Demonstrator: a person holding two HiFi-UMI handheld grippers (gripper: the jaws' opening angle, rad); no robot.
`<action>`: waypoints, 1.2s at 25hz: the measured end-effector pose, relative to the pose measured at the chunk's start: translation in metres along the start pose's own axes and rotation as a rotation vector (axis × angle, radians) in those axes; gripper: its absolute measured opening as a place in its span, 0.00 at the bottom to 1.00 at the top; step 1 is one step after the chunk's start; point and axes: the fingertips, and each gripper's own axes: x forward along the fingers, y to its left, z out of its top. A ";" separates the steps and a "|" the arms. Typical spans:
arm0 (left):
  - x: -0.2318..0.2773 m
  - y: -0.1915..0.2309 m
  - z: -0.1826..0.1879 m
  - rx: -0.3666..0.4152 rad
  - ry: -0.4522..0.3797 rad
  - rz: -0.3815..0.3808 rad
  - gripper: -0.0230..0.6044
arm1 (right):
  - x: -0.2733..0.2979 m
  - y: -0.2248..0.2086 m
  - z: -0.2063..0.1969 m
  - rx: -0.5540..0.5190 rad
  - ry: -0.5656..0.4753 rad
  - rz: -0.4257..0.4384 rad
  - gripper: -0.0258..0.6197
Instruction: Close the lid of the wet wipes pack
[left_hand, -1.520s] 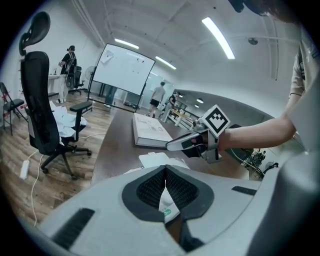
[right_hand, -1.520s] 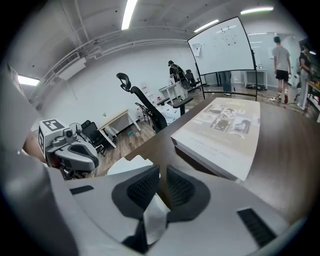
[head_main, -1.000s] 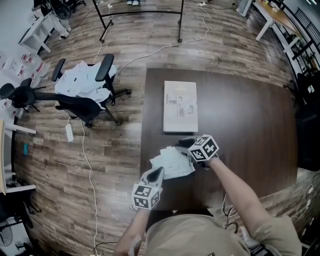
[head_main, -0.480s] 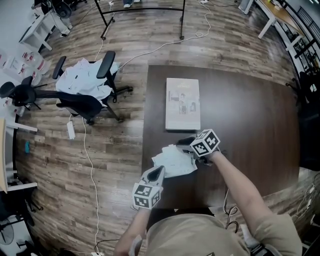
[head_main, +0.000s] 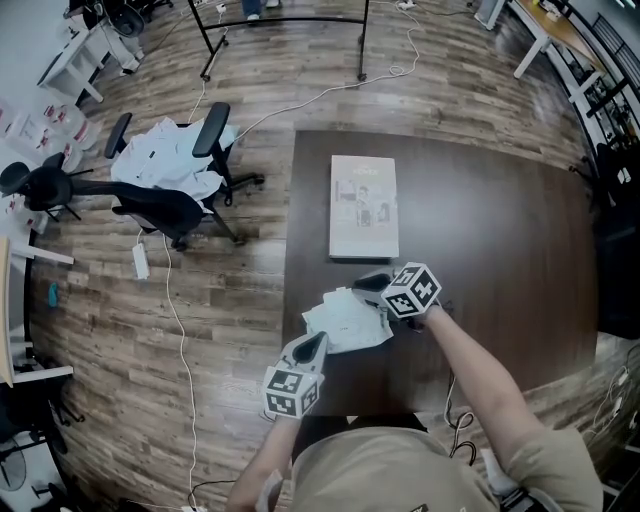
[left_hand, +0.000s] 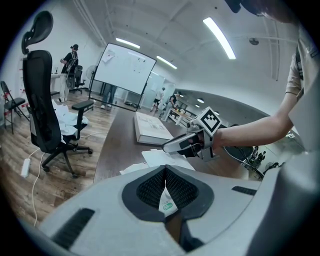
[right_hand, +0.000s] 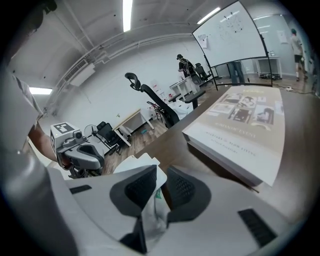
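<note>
On the dark table (head_main: 500, 240), little had changed: left gripper (head_main: 317, 342) and right gripper (head_main: 366, 284) both stayed clamped on the wet wipes pack (head_main: 345, 325), near the book (head_main: 363, 205).

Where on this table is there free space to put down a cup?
The table is bare over its whole right half, right of the book and the right gripper. The near left is crowded: there the left gripper and the right one pinch the wet wipes pack.

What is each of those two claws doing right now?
Left gripper: shut on the wet wipes pack.
Right gripper: shut on the wet wipes pack too.
</note>
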 end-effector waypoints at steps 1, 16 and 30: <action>0.000 -0.001 -0.001 0.000 0.000 -0.001 0.05 | -0.001 0.001 0.000 -0.006 -0.012 0.002 0.14; -0.005 -0.009 -0.006 0.016 -0.005 -0.018 0.05 | -0.023 0.015 0.010 -0.141 -0.071 -0.006 0.08; -0.011 -0.011 -0.011 0.009 -0.009 -0.034 0.05 | -0.037 0.043 0.006 -0.299 -0.060 -0.072 0.08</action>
